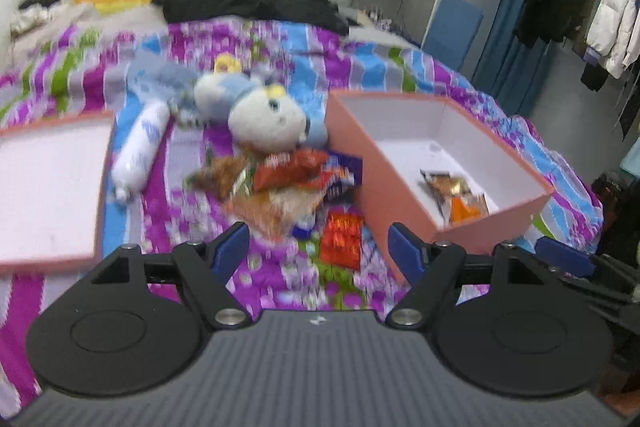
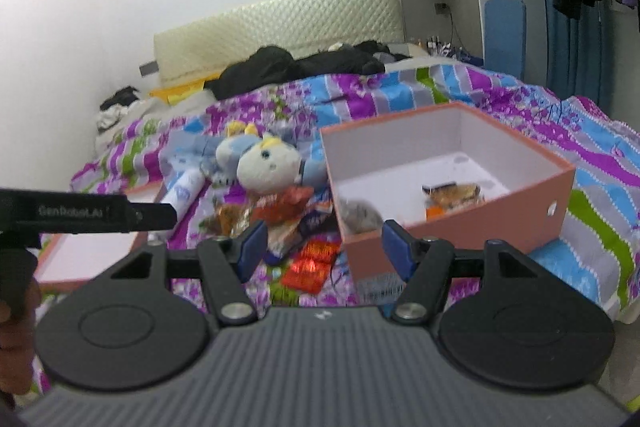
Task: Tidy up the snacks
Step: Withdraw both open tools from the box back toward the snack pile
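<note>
- Left wrist view: the pink box (image 1: 404, 187) stands open on the bed (image 1: 280, 283), at the right. Inside it lie two snack packets (image 1: 456, 197), near the front corner.
- The box lid (image 1: 48, 187) lies upside down at the left, with nothing in it.
- Between lid and box is a pile of snacks (image 1: 288, 179); the blur allows no exact count. One red packet (image 1: 342, 239) lies apart, closest to the camera.
- One plush toy (image 1: 264, 115) and one white bottle (image 1: 140, 151) lie behind the pile.
- The left gripper (image 1: 318, 247) is wide apart and holds nothing.
- Right wrist view: the right gripper (image 2: 322, 247) is also apart and holds nothing.
</note>
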Motion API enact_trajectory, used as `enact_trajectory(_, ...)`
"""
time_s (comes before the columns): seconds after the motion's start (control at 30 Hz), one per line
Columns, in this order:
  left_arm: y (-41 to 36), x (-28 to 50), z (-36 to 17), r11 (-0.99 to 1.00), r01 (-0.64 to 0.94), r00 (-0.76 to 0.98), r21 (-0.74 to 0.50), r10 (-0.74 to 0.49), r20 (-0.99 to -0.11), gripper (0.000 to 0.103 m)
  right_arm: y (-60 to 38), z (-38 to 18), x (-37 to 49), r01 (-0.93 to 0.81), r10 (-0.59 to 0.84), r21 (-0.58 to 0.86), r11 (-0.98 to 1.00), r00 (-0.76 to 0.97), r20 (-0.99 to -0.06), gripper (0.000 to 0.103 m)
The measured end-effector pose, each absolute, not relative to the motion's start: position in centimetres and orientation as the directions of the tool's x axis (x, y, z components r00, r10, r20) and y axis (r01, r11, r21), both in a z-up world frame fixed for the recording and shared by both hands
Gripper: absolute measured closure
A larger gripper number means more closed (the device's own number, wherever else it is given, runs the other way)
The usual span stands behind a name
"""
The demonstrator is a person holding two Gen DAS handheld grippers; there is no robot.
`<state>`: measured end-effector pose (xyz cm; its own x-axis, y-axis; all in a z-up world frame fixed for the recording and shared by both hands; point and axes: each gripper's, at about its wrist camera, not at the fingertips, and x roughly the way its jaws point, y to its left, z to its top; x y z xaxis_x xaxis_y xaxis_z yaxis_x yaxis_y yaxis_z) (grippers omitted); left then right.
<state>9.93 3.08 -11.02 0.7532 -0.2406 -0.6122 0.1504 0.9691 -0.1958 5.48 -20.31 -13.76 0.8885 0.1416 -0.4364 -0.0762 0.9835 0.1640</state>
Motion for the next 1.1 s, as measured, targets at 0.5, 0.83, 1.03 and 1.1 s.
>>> enact_trajectory(0.5,7.2,12.2,-17.8,0.979,0.033,0.702,-0.202,-0.166,-0.693,0.023,-14.8,-20.0,7.6,-0.217,0.146,-0.078,0.973,0.842,-0.519,0.042)
enact_trajectory(0.83,6.6,20.4,-21.7,0.979,0.119,0.664,-0.166,-0.203,-0.719,0.023,-12.3,-23.5,12.0,-0.197,0.094,-0.155,0.968,0.859,-0.504,0.045)
enact_trajectory(1.03,5.0,24.8,-22.4,0.971,0.227,0.636,-0.076,-0.207,-0.744,0.023,-10.7,-25.1,13.7,-0.203,0.071,-0.221,0.954,0.868,-0.492,0.045)
enact_trajectory(1.1,4.6,26.0,-22.5,0.964,0.259,0.633,-0.064,-0.219,-0.742,0.023,-10.6,-25.2,14.6,-0.186,0.061,-0.207,0.960,0.868,-0.493,0.045)
